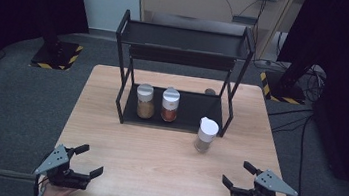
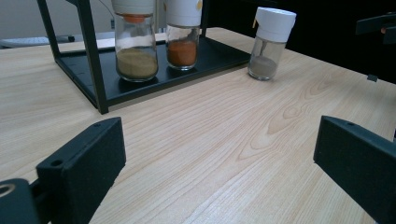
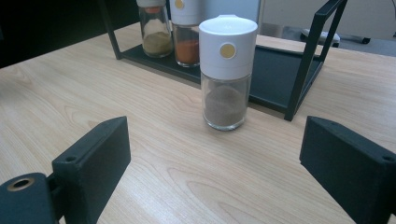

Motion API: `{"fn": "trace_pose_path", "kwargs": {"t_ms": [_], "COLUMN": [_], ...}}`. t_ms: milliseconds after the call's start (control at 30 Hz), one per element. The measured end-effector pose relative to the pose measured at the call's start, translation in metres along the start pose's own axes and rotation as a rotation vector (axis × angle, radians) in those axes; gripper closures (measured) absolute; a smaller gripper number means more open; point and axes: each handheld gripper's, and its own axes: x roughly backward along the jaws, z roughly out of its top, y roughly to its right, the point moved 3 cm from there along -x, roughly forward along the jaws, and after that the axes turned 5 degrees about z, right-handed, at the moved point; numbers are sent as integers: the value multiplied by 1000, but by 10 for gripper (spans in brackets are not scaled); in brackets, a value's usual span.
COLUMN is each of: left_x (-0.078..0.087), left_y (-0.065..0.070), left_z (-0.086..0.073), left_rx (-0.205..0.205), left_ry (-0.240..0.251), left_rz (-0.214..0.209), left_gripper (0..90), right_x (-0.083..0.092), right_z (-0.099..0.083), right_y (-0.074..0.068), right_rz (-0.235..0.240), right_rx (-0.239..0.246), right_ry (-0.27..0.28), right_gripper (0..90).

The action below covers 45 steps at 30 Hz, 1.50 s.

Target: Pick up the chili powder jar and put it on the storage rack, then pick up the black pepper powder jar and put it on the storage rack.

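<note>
pale wood table, one jar outside the rack

wooden table (image 1: 154, 161) carries our grey spice jar (image 1: 205, 135), right of centre, just before the rack (image 1: 180, 73). our right gripper (image 1: 241, 175) and left gripper (image 1: 88, 160) gape wide, empty. an off-centre grab could topple this tall jar.

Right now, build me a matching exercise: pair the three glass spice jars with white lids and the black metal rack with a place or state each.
Things:
1. glass spice jar of yellow-brown powder
2. glass spice jar of orange-red powder
3. glass spice jar of grey-brown powder
4. black metal two-tier rack

Places or states:
A. on the bare wooden table, in front of the rack's right post
B. top shelf bare
C. leftmost on the lower shelf
D. on the lower shelf, right of its neighbour

Pairs: 1-C, 2-D, 3-A, 4-B
</note>
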Motion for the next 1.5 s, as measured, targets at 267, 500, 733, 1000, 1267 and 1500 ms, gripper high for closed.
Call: {"fn": "trace_pose_path", "kwargs": {"t_ms": [267, 500, 733, 1000, 1267, 1500], "left_x": [0, -1, -1, -1, 0, -1], "left_y": [1, 0, 1, 1, 1, 1], "left_z": [0, 1, 0, 1, 1, 1], "left_rx": [-7, -9, -8, -8, -2, -4], "left_ry": [-2, -6, -1, -7, -9, -11], "left_rz": [-2, -3, -5, -3, 2, 1], "left_gripper": [13, 13, 13, 13, 12, 12], "right_x": [-1, 0, 3, 6, 12, 12], "right_z": [1, 1, 2, 10, 32, 53], "right_y": [0, -2, -3, -8, -9, -7], "right_rz": [7, -6, -21, -30, -34, -38], "right_rx": [2, 11, 22, 19, -5, -11], "right_ry": [-13, -8, 1, -2, 11, 5], "right_gripper": [87, 86, 85, 91, 86, 77]}}
